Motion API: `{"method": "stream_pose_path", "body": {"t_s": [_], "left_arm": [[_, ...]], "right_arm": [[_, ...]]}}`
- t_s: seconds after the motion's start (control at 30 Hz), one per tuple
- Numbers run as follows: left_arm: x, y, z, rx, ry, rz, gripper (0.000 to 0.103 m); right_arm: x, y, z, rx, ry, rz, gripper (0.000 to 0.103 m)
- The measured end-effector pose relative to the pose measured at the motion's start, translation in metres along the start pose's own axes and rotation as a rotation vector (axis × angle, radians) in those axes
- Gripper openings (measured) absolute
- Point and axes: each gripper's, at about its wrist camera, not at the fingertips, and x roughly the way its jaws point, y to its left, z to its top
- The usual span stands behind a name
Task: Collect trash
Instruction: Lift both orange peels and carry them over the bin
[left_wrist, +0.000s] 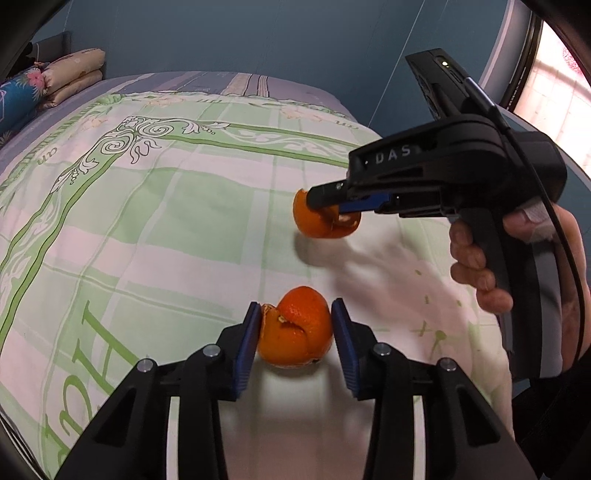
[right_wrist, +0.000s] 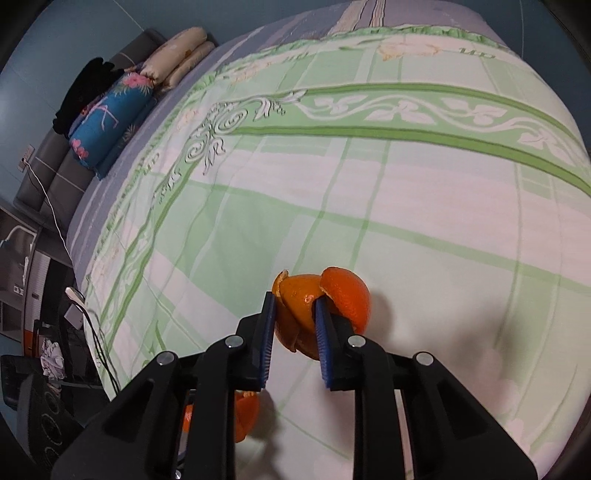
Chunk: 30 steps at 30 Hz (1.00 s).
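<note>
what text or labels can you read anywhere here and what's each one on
"DAS" – white letters on the black body of the right gripper, seen from the left wrist view.
Large green letters on the bed cover near its lower left edge: cut off and turned sideways, not readable as a word.
Small repeated green lettering along the cover's border: too small and distorted to read.
No other text shows.

Bed (right_wrist: 424, 192) under green-checked quilt (left_wrist: 155, 229), folded bedding (right_wrist: 181, 51) and blue floral pillow (right_wrist: 110, 118) at its head
</note>
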Motion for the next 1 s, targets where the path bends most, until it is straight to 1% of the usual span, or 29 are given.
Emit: {"method": "stream_pose_path", "body": {"t_s": [0.1, 0.17, 0.23, 0.3, 0.33, 0.4, 0.47, 0.53, 0.63, 0.7, 0.87, 1.0], "left_arm": [[-0.017, -0.009, 0.0, 0.007, -0.038, -0.013, 0.037], [-0.032, -0.02, 0.003, 0.03, -0.08, -0.008, 0.037], [-0.05, -0.037, 0.006, 0.072, -0.135, 0.003, 0.037], [-0.063, -0.054, 0.01, 0.107, -0.17, 0.008, 0.037], [-0.068, -0.06, 0.011, 0.117, -0.178, 0.011, 0.037], [-0.08, -0.075, 0.013, 0.139, -0.199, -0.005, 0.037], [-0.092, -0.094, 0.016, 0.159, -0.217, -0.01, 0.037], [-0.105, -0.116, 0.019, 0.183, -0.239, -0.035, 0.037], [-0.121, -0.144, 0.019, 0.233, -0.278, -0.037, 0.037], [-0.131, -0.167, 0.02, 0.266, -0.303, -0.053, 0.037], [-0.146, -0.212, 0.018, 0.33, -0.331, -0.098, 0.037], [-0.15, -0.248, 0.015, 0.384, -0.346, -0.123, 0.037]], "right_arm": [[-0.026, -0.004, -0.002, 0.005, -0.037, 0.01, 0.019], [-0.046, -0.007, -0.004, 0.002, -0.066, 0.019, 0.019], [-0.074, -0.011, -0.009, 0.003, -0.11, 0.029, 0.019], [-0.102, -0.016, -0.014, -0.001, -0.154, 0.03, 0.019], [-0.112, -0.019, -0.016, -0.003, -0.169, 0.029, 0.019], [-0.143, -0.027, -0.023, -0.003, -0.216, 0.023, 0.019], [-0.175, -0.038, -0.032, 0.005, -0.263, 0.022, 0.019], [-0.205, -0.049, -0.042, 0.012, -0.311, 0.011, 0.019], [-0.245, -0.063, -0.057, 0.025, -0.374, -0.001, 0.02], [-0.275, -0.075, -0.072, 0.032, -0.426, -0.026, 0.02], [-0.329, -0.101, -0.105, 0.05, -0.512, -0.073, 0.02], [-0.361, -0.12, -0.129, 0.067, -0.565, -0.103, 0.02]]}}
